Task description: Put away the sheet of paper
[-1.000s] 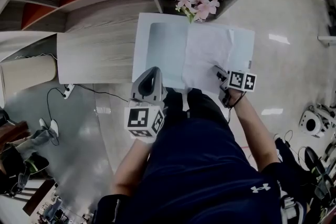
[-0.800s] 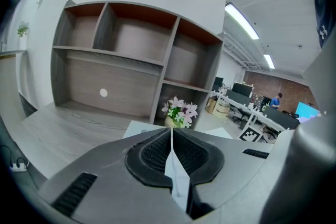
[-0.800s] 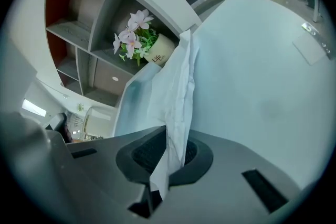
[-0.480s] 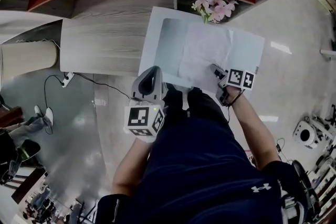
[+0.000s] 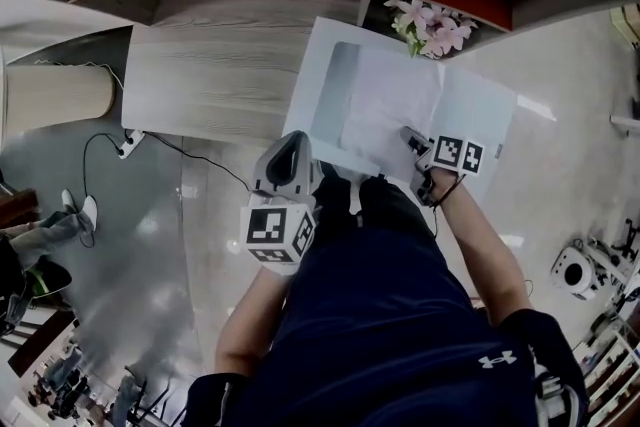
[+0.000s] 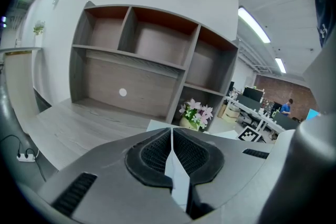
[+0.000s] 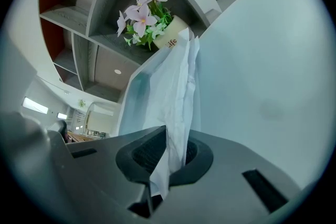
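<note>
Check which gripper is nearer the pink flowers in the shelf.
Right. The right gripper sits below the flowers in the head view; the left gripper is farther, down and well to the left.

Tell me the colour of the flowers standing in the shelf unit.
Pale pink flowers with green leaves, clearest in the right gripper view.

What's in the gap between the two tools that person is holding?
The sheet of paper spans it: the left tool and the right tool are each shut on its near edge. The head view shows this.
</note>
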The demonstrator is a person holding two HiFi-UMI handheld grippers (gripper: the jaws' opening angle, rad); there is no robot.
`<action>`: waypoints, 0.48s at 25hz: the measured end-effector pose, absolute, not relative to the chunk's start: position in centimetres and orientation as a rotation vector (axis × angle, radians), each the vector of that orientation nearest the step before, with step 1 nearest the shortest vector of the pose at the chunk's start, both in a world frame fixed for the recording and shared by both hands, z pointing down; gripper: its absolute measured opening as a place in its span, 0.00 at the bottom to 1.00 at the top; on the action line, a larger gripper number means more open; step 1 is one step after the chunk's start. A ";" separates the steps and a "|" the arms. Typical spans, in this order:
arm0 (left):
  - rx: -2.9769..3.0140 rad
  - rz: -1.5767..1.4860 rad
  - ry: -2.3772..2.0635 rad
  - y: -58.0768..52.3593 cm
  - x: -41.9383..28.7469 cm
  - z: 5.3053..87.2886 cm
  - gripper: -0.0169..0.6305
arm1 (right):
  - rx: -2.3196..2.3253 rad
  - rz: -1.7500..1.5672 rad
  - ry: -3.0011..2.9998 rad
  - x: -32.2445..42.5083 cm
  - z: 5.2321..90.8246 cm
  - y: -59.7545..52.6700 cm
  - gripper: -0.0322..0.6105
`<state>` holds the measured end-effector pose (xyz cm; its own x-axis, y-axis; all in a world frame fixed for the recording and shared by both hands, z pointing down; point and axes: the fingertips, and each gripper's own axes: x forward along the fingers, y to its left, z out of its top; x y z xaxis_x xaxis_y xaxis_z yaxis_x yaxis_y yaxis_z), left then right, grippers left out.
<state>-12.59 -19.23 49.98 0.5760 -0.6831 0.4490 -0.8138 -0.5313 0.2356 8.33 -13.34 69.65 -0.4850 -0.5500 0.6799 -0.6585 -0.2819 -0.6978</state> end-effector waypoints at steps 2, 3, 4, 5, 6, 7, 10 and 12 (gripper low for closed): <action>2.384 0.421 -1.212 -19.5 -13.2 50.0 0.07 | 1.540 1.891 -1.829 7.8 69.6 -13.8 0.07; 2.380 0.420 -1.216 -19.7 -13.6 50.0 0.07 | 1.537 1.889 -1.829 7.5 69.7 -14.1 0.07; 2.377 0.421 -1.220 -19.9 -13.9 50.1 0.07 | 1.535 1.889 -1.829 7.2 69.7 -14.3 0.07; 2.375 0.422 -1.223 -20.1 -14.2 50.1 0.07 | 1.532 1.890 -1.828 6.9 69.7 -14.6 0.07; 2.372 0.423 -1.225 -20.2 -14.4 50.2 0.07 | 1.529 1.893 -1.829 6.6 69.7 -14.8 0.07; 2.369 0.423 -1.227 -20.3 -14.7 50.3 0.07 | 1.525 1.895 -1.830 6.3 69.7 -15.1 0.07; 2.363 0.425 -1.225 -20.7 -15.2 50.4 0.07 | 1.517 1.897 -1.835 5.2 69.7 -15.8 0.07; 2.363 0.429 -1.222 -21.0 -15.6 50.5 0.07 | 1.513 1.898 -1.836 4.6 69.8 -16.3 0.07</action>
